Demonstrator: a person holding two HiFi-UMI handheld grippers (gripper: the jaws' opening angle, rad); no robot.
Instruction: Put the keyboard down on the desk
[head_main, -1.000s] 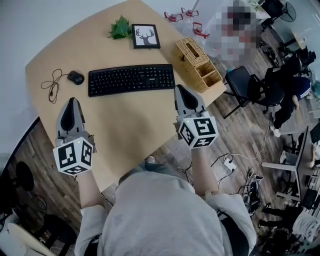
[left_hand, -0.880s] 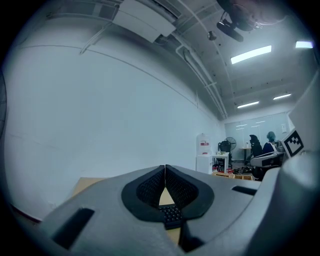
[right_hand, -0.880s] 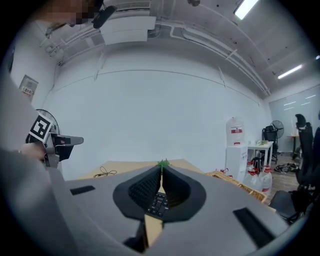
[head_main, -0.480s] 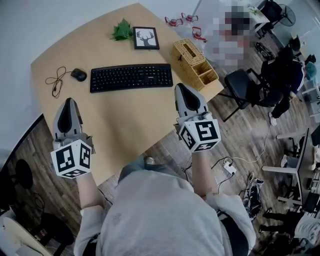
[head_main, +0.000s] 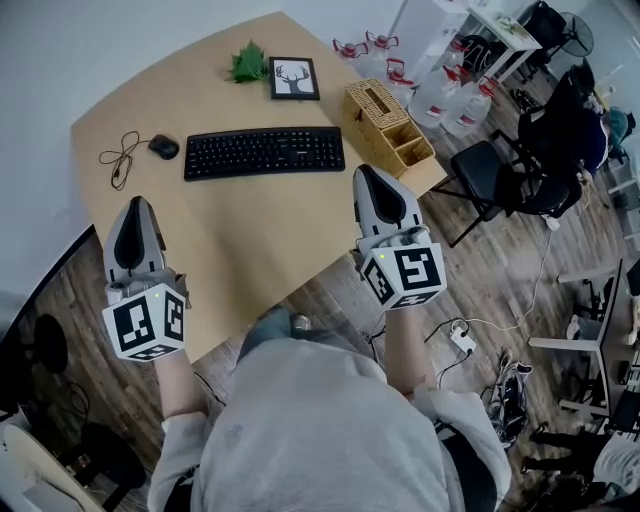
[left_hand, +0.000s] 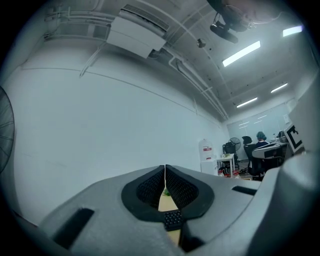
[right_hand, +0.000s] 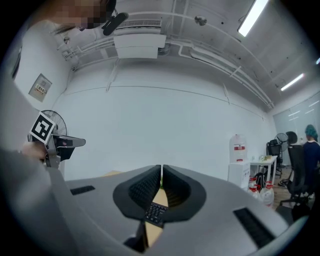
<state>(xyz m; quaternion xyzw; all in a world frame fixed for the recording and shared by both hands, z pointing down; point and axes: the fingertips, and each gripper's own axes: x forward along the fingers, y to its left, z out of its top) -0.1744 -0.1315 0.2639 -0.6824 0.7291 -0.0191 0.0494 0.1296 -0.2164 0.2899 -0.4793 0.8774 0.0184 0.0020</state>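
A pale wooden surface (head_main: 250, 230) with a rounded far edge fills the head view, and the task's black keyboard (head_main: 264, 152) lies flat on its far half, long side square to the person (head_main: 320, 430) in grey, who stands at the near edge. By that look the set-down is judged complete: the board rests on its own, touched by nothing. A wicker organiser (head_main: 388, 125) sits at the right-hand edge, just beyond the keyboard's right end, seemingly kept clear of the typing space. Both hands hold their tools level over the near part of the surface, well apart from the keyboard; the left tongs (head_main: 135, 203) and the right tongs (head_main: 368, 172) each have their jaws pressed together with nothing between them, a stance that suggests they have no further grip to make. Behind the keyboard a picture frame (head_main: 295, 77) showing a deer's head lies beside a leafy sprig (head_main: 248, 63), while a mouse (head_main: 164, 147) and its loose cable (head_main: 118, 160) lie off the keyboard's left end. The person's shoulders and the marker cubes cover the near edge, the gripper views catch only a sliver of surface and keys below the closed jaws, and the organiser's contents cannot be made out.
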